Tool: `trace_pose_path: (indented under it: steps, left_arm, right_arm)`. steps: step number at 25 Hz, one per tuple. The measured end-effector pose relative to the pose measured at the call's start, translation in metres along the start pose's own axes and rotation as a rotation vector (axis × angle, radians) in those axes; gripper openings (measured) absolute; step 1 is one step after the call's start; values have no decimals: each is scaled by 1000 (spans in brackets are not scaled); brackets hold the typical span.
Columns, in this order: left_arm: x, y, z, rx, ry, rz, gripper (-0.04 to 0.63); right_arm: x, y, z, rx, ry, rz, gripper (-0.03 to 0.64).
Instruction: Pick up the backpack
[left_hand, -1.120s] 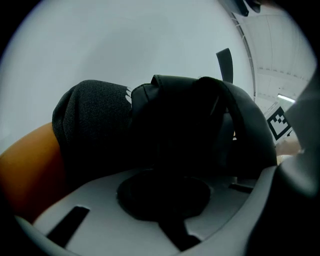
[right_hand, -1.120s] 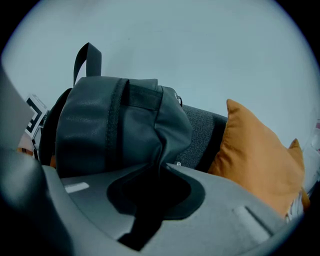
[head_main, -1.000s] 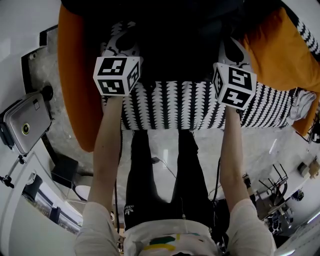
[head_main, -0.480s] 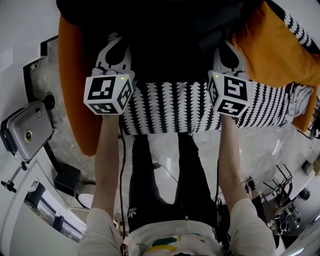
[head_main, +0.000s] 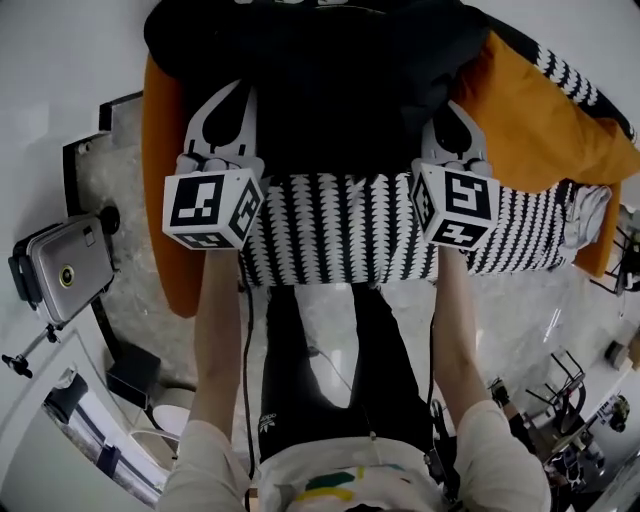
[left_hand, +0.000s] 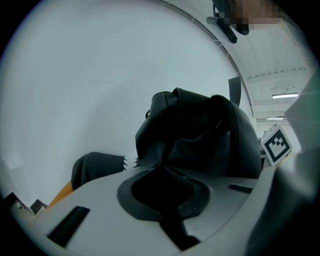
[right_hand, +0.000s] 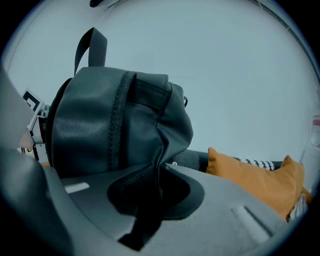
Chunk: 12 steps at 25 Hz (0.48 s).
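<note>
A black backpack (head_main: 330, 90) hangs lifted above the bed, held from both sides. My left gripper (head_main: 232, 100) is shut on the backpack's left edge; in the left gripper view a pinched fold of black fabric (left_hand: 165, 167) sits between the closed jaws of the left gripper (left_hand: 161, 170). My right gripper (head_main: 452, 112) is shut on the right edge, and the backpack (right_hand: 115, 125) fills the right gripper view, its fabric drawn into the right gripper (right_hand: 155, 175). A carry loop (right_hand: 92, 45) sticks up on top.
Below lies a bed with a black-and-white patterned cover (head_main: 350, 225) and an orange blanket (head_main: 540, 120), also seen as an orange cushion (right_hand: 255, 175). A silver case (head_main: 60, 265) stands at the left. A white wall is behind. The person's legs (head_main: 330, 370) stand by the bed edge.
Both grippers have risen with the backpack, which has lifted off the bed. The marker cubes sit lower in the picture and more of the white jaws shows.
</note>
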<state>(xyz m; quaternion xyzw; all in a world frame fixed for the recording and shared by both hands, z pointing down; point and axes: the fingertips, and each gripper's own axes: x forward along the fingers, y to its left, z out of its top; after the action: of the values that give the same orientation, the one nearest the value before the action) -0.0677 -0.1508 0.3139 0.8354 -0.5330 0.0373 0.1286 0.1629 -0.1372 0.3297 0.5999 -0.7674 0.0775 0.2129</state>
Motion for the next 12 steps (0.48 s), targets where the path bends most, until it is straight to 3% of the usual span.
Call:
trace_pose_path:
  steps: [12]
  left_arm:
    - [-41, -10, 158, -35, -172, 19, 21]
  right_arm:
    - [-65, -6, 151, -4, -160, -20, 37]
